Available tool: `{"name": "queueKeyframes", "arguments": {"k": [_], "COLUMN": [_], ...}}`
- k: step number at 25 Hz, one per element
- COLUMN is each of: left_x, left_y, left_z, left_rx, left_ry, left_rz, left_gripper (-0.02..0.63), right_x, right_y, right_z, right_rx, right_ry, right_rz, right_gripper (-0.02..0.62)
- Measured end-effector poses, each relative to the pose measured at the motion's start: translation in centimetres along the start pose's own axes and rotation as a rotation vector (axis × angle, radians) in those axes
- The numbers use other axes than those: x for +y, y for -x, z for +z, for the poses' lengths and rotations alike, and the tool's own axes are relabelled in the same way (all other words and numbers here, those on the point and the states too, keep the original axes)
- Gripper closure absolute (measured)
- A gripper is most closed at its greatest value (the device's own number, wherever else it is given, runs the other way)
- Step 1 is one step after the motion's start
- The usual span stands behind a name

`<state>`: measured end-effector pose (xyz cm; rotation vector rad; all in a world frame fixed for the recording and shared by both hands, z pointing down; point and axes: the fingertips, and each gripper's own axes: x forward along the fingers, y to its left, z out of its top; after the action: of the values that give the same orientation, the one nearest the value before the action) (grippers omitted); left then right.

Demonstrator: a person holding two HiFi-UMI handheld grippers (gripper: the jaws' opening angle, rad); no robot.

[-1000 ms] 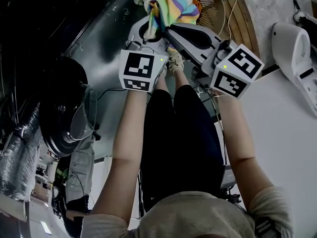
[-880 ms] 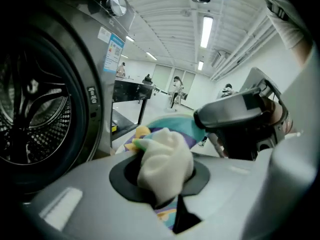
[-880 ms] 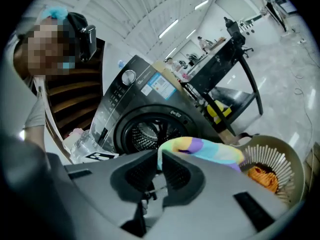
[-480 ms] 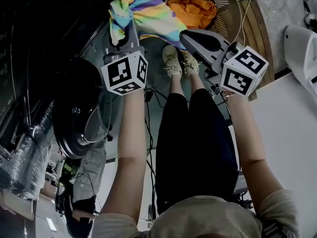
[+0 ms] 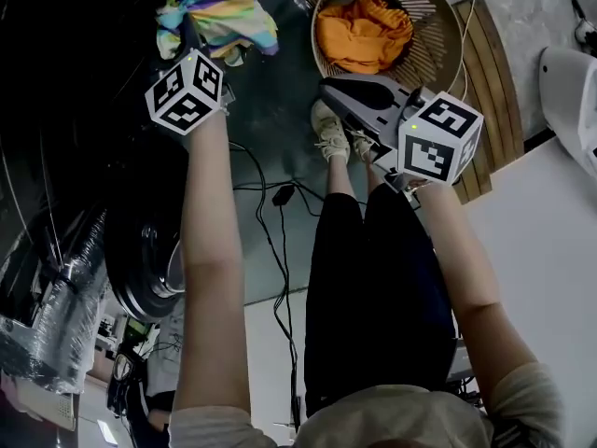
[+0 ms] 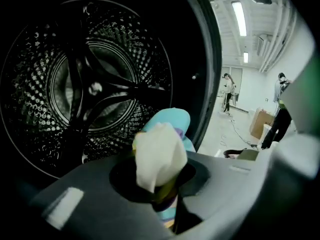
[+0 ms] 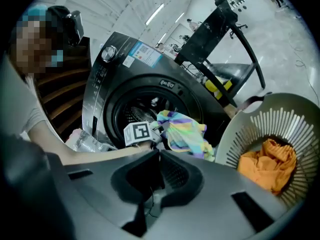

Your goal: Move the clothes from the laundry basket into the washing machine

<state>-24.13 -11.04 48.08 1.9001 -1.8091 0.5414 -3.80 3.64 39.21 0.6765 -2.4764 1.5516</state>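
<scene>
A striped, many-coloured cloth (image 5: 219,12) hangs from my left gripper (image 5: 201,40), whose jaws are shut on it at the dark mouth of the washing machine. In the left gripper view the cloth (image 6: 160,149) bulges between the jaws right before the steel drum (image 6: 95,84). My right gripper (image 5: 326,84) is shut with nothing in it and hovers beside the white laundry basket (image 5: 438,45). An orange garment (image 5: 362,34) lies in the basket. The right gripper view shows the cloth (image 7: 185,131), the machine (image 7: 115,74) and the basket (image 7: 280,129).
The machine's round door (image 5: 140,269) stands swung open at lower left. Black cables (image 5: 275,194) run over the floor by the person's feet (image 5: 328,129). A wooden board (image 5: 485,73) and a white appliance (image 5: 569,73) are to the right of the basket.
My left gripper has carried the striped cloth leftward, away from the basket and up to the machine's opening. The right gripper sank a little and stayed shut.
</scene>
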Motion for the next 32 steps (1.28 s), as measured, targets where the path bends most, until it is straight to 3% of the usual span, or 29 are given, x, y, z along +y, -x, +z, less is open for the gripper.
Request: {"name": "queueKeyframes", "arguments": {"k": [5, 10, 13, 15, 16, 17, 19, 24, 27, 32], "left_x": [3.7, 5.1, 5.5, 5.2, 4.9, 4.6, 3.6, 1.6, 1.0, -1.0], "left_y": [-1.6, -0.4, -0.9, -2.2, -2.7, -3.1, -3.1, 0.5, 2.4, 1.4], "left_z": [2.6, 8.1, 8.9, 7.4, 6.3, 5.3, 3.4, 0.6, -3.1, -11.5], "left_rx": [-0.05, -0.216, -0.249, -0.192, -0.154, -0.119, -0.059, -0.024, 0.016, 0.189], "left_ry": [0.002, 0.042, 0.05, 0.046, 0.07, 0.108, 0.146, 0.101, 0.162, 0.271], "left_rz": [0.144, 0.198, 0.2, 0.183, 0.165, 0.138, 0.09, 0.087, 0.117, 0.095], "left_gripper": [0.543, 0.549, 0.546, 0.524, 0.456, 0.346, 0.259, 0.219, 0.213, 0.213], "right_x": [-2.0, -3.5, -2.8, -2.2, -1.9, -1.7, -1.7, -2.1, -2.4, -3.5], "right_y": [-0.7, -2.0, -3.3, -4.1, -4.4, -4.7, -5.0, -5.4, -5.5, -5.5], "right_z": [-1.2, -1.1, -0.9, -0.9, -1.0, -1.1, -1.5, -2.4, -3.2, -4.0], "right_rx": [0.002, 0.057, 0.077, 0.078, 0.079, 0.083, 0.094, 0.112, 0.123, 0.129], "right_ry": [0.013, 0.318, 0.38, 0.375, 0.372, 0.371, 0.374, 0.365, 0.349, 0.297], "right_rz": [-0.033, -0.196, -0.195, -0.173, -0.165, -0.161, -0.16, -0.168, -0.166, -0.145], "right_gripper": [0.58, 0.58, 0.58, 0.58, 0.58, 0.58, 0.58, 0.58, 0.58, 0.58]}}
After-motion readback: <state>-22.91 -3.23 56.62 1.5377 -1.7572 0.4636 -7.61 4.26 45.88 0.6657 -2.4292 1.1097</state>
